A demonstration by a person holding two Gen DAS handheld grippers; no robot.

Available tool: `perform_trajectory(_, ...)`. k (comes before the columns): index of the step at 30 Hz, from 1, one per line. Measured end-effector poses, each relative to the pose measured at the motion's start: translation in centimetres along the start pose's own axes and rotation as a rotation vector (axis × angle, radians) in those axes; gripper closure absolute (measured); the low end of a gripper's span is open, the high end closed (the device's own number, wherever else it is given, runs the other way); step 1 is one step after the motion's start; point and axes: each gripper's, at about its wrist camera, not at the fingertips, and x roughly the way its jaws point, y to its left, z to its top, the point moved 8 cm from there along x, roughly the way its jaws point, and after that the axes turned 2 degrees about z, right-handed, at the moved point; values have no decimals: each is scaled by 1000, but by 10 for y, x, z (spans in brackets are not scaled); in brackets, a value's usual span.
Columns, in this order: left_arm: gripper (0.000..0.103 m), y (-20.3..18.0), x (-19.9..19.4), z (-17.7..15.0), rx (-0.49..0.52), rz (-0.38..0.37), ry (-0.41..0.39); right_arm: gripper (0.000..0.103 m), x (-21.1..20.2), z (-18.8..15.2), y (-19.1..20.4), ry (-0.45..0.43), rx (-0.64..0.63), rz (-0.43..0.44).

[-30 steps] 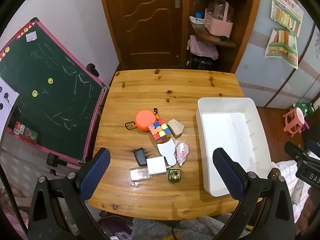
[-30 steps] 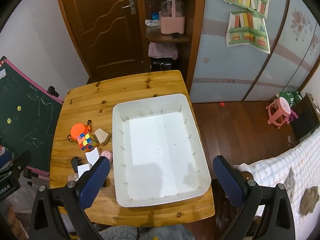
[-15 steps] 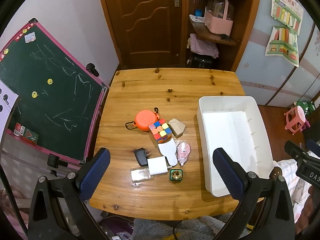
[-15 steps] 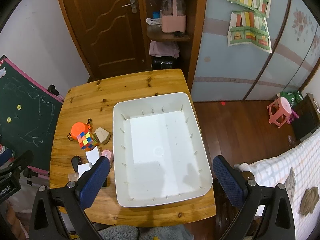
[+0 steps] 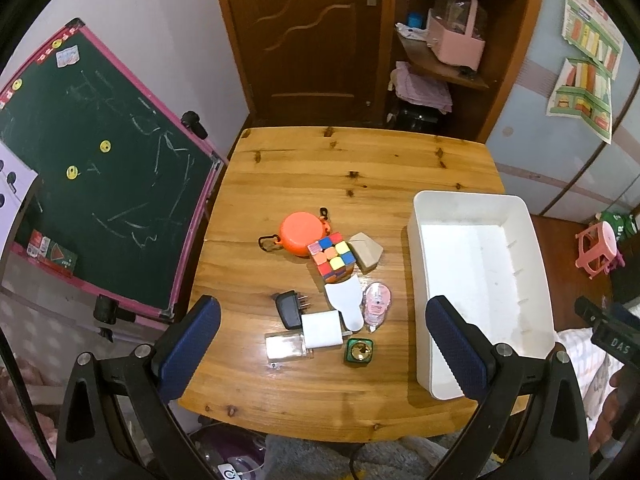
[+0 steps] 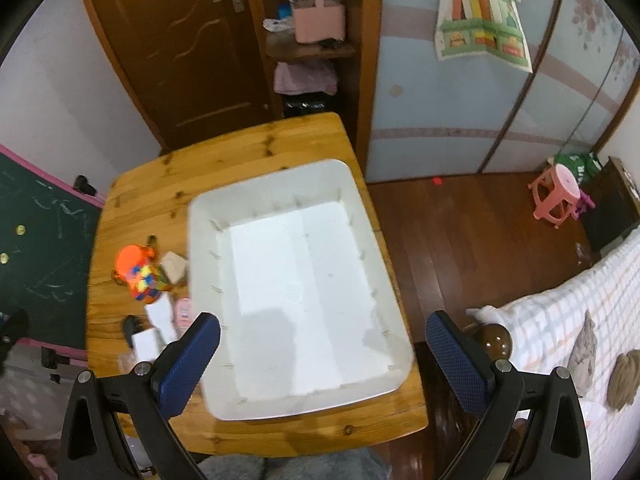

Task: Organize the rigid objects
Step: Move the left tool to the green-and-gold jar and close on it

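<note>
both sets of fingers spread and empty; start by lowering your left gripper (image 5: pixel 320 344) onto the puzzle cube (image 5: pixel 331 257), bin (image 5: pixel 476 200) at 3 o'clock.

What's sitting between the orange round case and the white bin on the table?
In the left wrist view, the puzzle cube and a tan block lie between the orange case and the white bin; right of the block, bare table.
</note>
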Motion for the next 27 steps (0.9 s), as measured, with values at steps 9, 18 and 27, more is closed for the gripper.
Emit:
perform_trajectory(9,1,6,13,-13,-37,41,46,1,59,-23,-39,82,24,-25)
perform_trajectory(18,1,11,22,-28,-69,70,92,22,125,-46,-82,196,50,-93)
perform_trajectory(27,1,20,36,-39,-114,89,132,37,159,-50,-81,236,-4,-72)
